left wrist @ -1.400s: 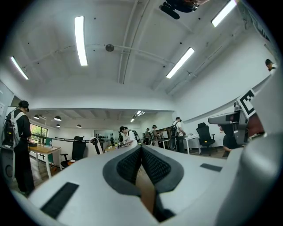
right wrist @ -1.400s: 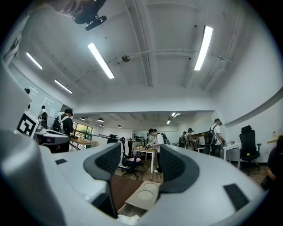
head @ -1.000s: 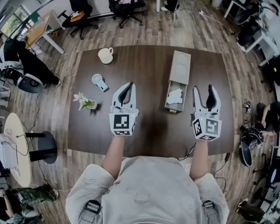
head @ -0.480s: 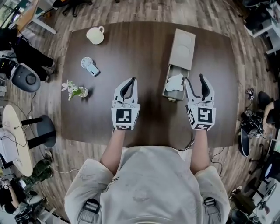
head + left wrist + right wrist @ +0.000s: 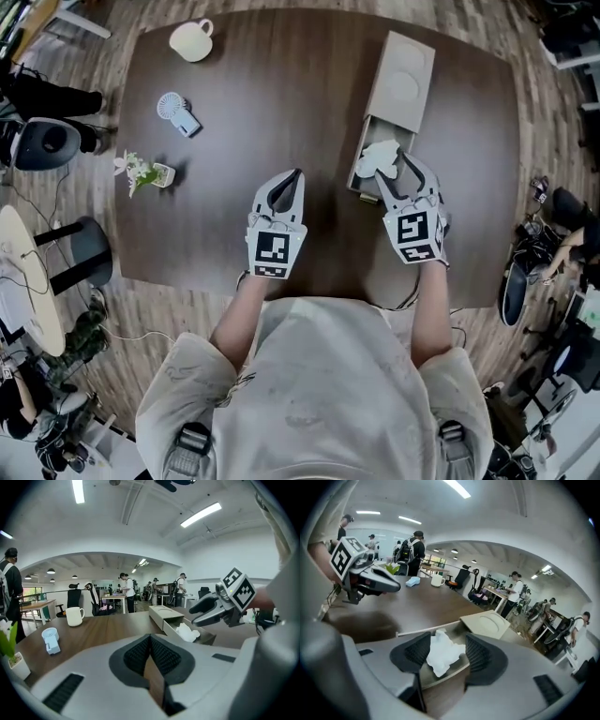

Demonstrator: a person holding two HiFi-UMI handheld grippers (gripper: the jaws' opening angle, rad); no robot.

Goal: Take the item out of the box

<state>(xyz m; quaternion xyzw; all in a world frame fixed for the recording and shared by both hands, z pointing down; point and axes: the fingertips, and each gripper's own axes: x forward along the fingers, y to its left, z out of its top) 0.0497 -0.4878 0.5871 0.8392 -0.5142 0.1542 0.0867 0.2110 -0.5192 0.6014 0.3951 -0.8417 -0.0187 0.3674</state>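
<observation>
Reach step: right gripper (image 5: pixel 411 173), jaws wide and just closing, frames the crumpled white item (image 5: pixel 378 157) in the box (image 5: pixel 403 84) without contact. Left gripper (image 5: pixel 291 180) has its jaws together, empty. Next move likely: descend and clamp.

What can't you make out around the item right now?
White item: underside, down in the drawer, every view.
Part of it, under the right claw in the head view.
Whether that claw's jaws, just closing with the item between them, touch it: unclear in the right gripper view.
Box: covered part's inside, every view.
</observation>
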